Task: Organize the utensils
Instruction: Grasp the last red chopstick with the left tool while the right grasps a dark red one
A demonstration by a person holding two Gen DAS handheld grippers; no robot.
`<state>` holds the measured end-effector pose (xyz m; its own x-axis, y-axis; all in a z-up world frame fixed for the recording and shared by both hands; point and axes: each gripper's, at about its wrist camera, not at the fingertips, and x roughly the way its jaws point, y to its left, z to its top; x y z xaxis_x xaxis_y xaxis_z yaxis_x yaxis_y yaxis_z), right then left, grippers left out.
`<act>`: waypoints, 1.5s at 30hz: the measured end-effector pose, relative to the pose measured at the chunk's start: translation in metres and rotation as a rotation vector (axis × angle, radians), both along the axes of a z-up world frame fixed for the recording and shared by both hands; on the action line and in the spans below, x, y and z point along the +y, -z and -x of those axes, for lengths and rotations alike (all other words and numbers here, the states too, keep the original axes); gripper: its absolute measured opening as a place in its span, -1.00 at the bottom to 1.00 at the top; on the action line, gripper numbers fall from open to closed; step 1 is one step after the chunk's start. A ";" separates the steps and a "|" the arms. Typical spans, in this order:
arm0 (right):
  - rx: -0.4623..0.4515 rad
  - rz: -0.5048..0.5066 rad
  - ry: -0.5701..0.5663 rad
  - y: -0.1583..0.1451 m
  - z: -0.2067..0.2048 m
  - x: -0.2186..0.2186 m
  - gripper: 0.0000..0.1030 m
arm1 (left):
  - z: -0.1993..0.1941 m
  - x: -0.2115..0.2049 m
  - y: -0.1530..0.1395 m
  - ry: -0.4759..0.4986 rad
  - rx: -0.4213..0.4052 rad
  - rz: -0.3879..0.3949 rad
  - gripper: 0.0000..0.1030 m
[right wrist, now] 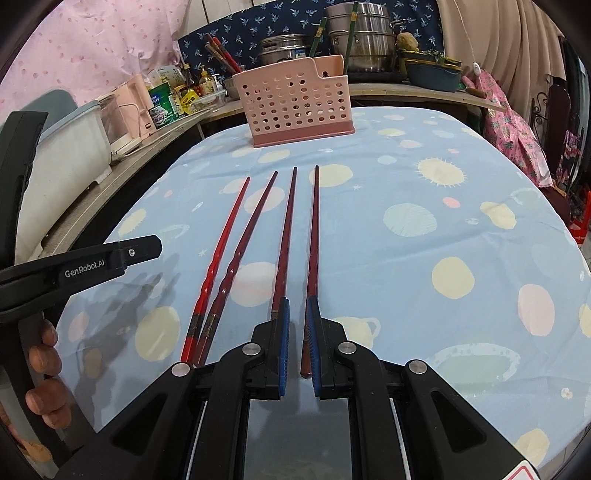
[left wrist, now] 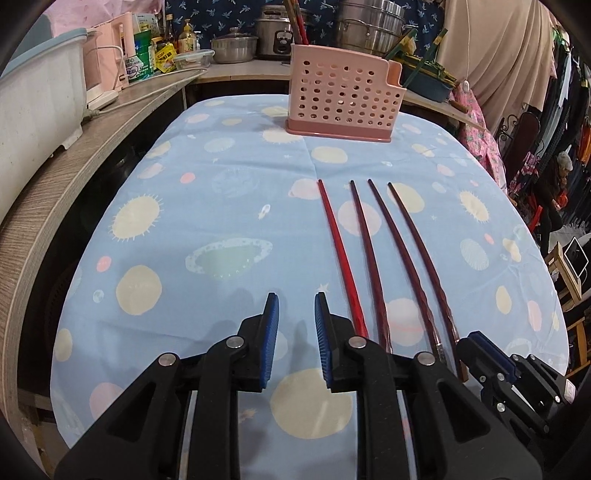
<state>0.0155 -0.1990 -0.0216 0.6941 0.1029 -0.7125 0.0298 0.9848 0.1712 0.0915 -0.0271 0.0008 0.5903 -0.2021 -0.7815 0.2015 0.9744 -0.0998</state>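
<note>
Several long red and dark-red chopsticks (left wrist: 373, 254) lie side by side on the blue planet-print tablecloth (left wrist: 221, 192), pointing toward a pink perforated utensil holder (left wrist: 341, 101) at the far end. They also show in the right wrist view (right wrist: 284, 236), as does the holder (right wrist: 295, 107). My left gripper (left wrist: 295, 306) is open and empty, just left of the chopsticks' near ends. My right gripper (right wrist: 297, 306) is open, low over the near ends; the rightmost chopstick (right wrist: 314, 236) lies between its jaws, not clamped.
A wooden counter (left wrist: 74, 177) runs along the left with a white tub (left wrist: 33, 114), a pink appliance and bottles. Steel pots (left wrist: 369, 26) stand behind the holder. Clothes hang at the right (left wrist: 498, 55). The left gripper body (right wrist: 92, 262) shows at the right view's left.
</note>
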 end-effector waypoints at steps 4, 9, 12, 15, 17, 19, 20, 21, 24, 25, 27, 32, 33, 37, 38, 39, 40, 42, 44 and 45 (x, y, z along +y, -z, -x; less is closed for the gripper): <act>0.010 0.004 -0.001 0.004 0.000 0.000 -0.79 | 0.001 0.000 0.004 0.005 0.010 -0.002 -0.56; 0.014 0.011 0.010 0.006 0.001 -0.004 -0.78 | 0.003 -0.002 0.006 0.010 0.017 -0.005 -0.51; 0.031 0.000 0.018 0.012 0.002 -0.009 -0.80 | 0.003 -0.003 0.008 0.013 0.023 -0.007 -0.51; 0.025 0.000 0.018 0.012 0.004 -0.010 -0.82 | 0.003 -0.004 0.009 0.016 0.026 -0.009 -0.50; 0.022 0.002 0.019 0.012 0.004 -0.010 -0.84 | 0.004 -0.004 0.010 0.019 0.030 -0.008 -0.50; 0.021 0.003 0.019 0.012 0.004 -0.010 -0.84 | 0.005 -0.005 0.011 0.022 0.033 -0.009 -0.50; 0.021 0.005 0.019 0.012 0.004 -0.010 -0.84 | 0.006 -0.005 0.012 0.024 0.035 -0.009 -0.49; 0.021 0.003 0.020 0.012 0.004 -0.010 -0.84 | 0.007 -0.006 0.012 0.026 0.037 -0.008 -0.47; 0.020 0.000 0.021 0.012 0.004 -0.010 -0.85 | 0.011 -0.009 0.014 0.032 0.041 -0.007 -0.29; 0.018 0.000 0.021 0.012 0.005 -0.010 -0.85 | 0.012 -0.009 0.014 0.035 0.041 -0.006 -0.28; 0.018 0.000 0.021 0.012 0.005 -0.010 -0.85 | 0.015 -0.013 0.016 0.044 0.046 -0.006 -0.28; 0.017 -0.002 0.021 0.013 0.005 -0.011 -0.85 | 0.018 -0.019 0.020 0.059 0.066 -0.002 -0.28; 0.018 -0.002 0.021 0.013 0.005 -0.011 -0.85 | 0.019 -0.021 0.020 0.063 0.067 -0.002 -0.28; 0.017 -0.003 0.022 0.013 0.005 -0.010 -0.85 | 0.021 -0.025 0.020 0.076 0.066 -0.005 -0.28; 0.017 -0.003 0.022 0.013 0.005 -0.010 -0.85 | 0.021 -0.026 0.021 0.078 0.068 -0.006 -0.28; 0.016 -0.005 0.022 0.012 0.005 -0.011 -0.85 | 0.021 -0.028 0.023 0.080 0.073 -0.010 -0.28; 0.015 -0.006 0.022 0.012 0.005 -0.011 -0.85 | 0.021 -0.029 0.025 0.081 0.078 -0.012 -0.28; 0.014 -0.008 0.023 0.011 0.005 -0.011 -0.85 | 0.022 -0.030 0.027 0.082 0.080 -0.014 -0.27; 0.014 -0.008 0.023 0.012 0.005 -0.011 -0.85 | 0.022 -0.032 0.028 0.085 0.076 -0.025 -0.27; 0.013 -0.008 0.023 0.012 0.005 -0.011 -0.85 | 0.023 -0.033 0.028 0.086 0.072 -0.029 -0.27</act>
